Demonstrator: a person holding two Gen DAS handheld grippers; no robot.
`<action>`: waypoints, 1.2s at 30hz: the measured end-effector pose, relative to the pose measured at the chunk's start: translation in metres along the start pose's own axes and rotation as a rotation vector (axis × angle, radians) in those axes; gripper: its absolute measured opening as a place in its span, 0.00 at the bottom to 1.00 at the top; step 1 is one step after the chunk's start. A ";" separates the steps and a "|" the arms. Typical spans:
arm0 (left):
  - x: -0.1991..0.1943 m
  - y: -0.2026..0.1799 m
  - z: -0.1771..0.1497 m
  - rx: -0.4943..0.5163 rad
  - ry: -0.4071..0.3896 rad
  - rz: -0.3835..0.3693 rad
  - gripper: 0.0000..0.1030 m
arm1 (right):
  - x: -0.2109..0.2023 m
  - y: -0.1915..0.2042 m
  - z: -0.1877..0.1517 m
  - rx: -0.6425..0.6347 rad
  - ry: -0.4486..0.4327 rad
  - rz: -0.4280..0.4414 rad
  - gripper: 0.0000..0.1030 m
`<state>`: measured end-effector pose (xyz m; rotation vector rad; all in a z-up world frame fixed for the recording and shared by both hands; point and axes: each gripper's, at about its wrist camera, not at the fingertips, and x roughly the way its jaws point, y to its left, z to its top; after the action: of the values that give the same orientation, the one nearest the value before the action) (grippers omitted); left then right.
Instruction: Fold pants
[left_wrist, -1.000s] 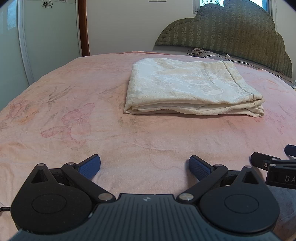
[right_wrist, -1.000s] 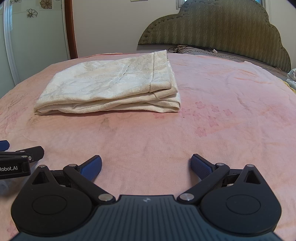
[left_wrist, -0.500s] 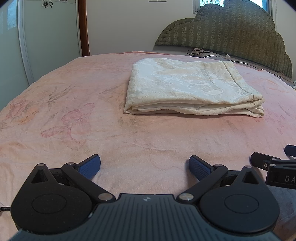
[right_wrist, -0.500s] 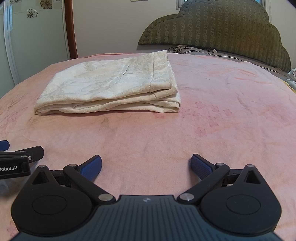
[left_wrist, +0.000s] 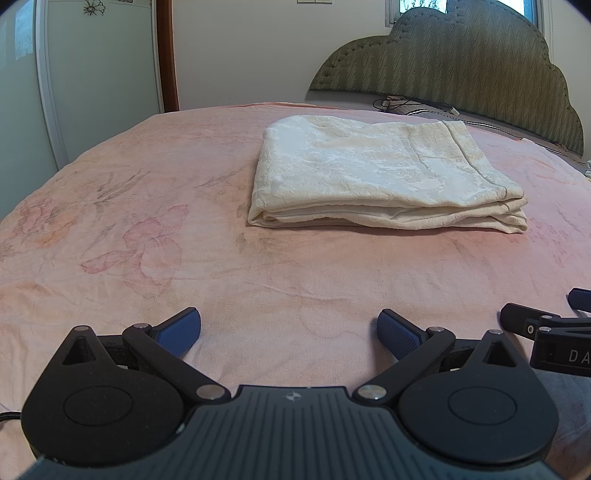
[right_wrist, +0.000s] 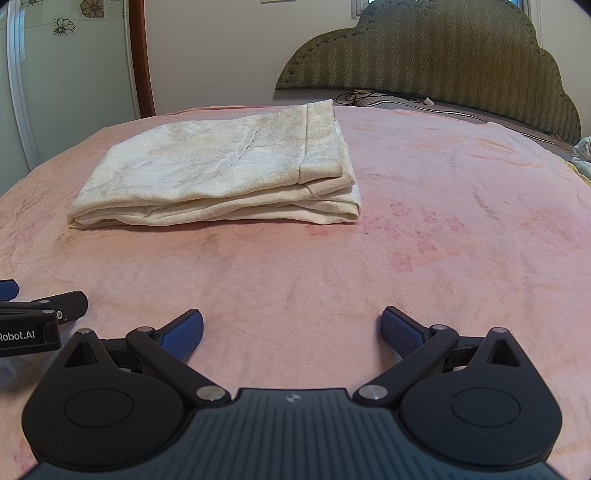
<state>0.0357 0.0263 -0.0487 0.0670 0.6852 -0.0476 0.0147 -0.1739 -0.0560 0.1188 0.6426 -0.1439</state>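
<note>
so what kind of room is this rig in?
Most likely a home bedroom. A bed covered by a pink floral blanket fills both views, with a green padded headboard at the far end. The folded cream pants lie on it. Both tongs hang open and empty.

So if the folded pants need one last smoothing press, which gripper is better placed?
Probably left: the cream pants lie nearly straight ahead of the open left gripper, while they sit off to the open right gripper's left.
</note>
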 end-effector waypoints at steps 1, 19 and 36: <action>0.000 0.000 0.000 0.000 0.000 0.000 1.00 | 0.000 0.000 0.000 0.000 0.000 0.000 1.00; 0.000 0.000 0.000 0.000 0.000 0.000 1.00 | 0.000 0.001 0.000 0.000 0.000 0.000 1.00; 0.000 0.000 0.000 0.003 -0.001 0.002 1.00 | -0.002 -0.002 -0.001 0.011 -0.002 -0.003 1.00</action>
<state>0.0356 0.0264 -0.0489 0.0705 0.6842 -0.0468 0.0122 -0.1753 -0.0562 0.1285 0.6402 -0.1506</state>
